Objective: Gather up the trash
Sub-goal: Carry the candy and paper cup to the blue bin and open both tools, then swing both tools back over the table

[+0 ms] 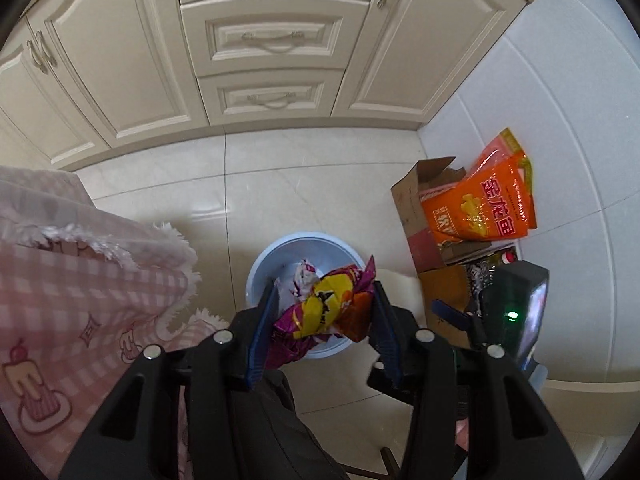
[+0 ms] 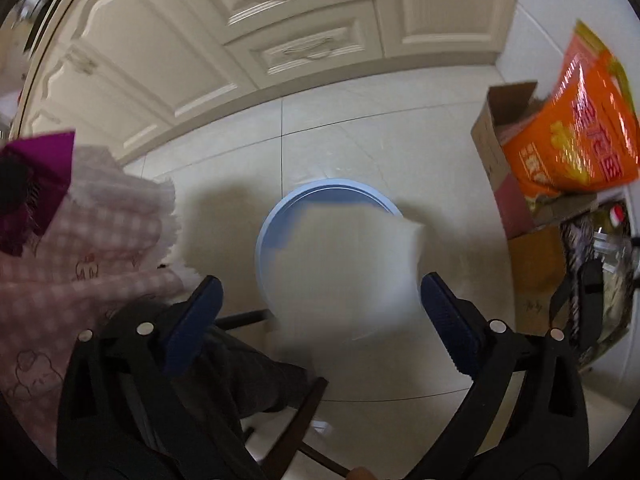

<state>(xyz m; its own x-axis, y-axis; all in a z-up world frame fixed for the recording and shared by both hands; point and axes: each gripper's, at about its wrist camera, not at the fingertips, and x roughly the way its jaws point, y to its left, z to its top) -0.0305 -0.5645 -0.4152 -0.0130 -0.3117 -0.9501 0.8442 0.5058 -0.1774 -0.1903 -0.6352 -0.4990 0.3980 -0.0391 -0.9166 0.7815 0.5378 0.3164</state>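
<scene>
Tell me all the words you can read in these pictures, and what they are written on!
"金龙鱼": big red characters on the orange bag leaning in the cardboard box.
Smaller print on that bag: too small to read.
Crumpled snack wrapper in the left claw: print too creased to read.
Right wrist view: the bag's characters are blurred.

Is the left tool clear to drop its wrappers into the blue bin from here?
Probably yes. The left tool, shut on the snack wrappers, hangs right above the open blue bin; nothing shows between them.

Soft daylight, floor [image 1: 312, 196] glare, fisheye bending (right view blurred)
</scene>
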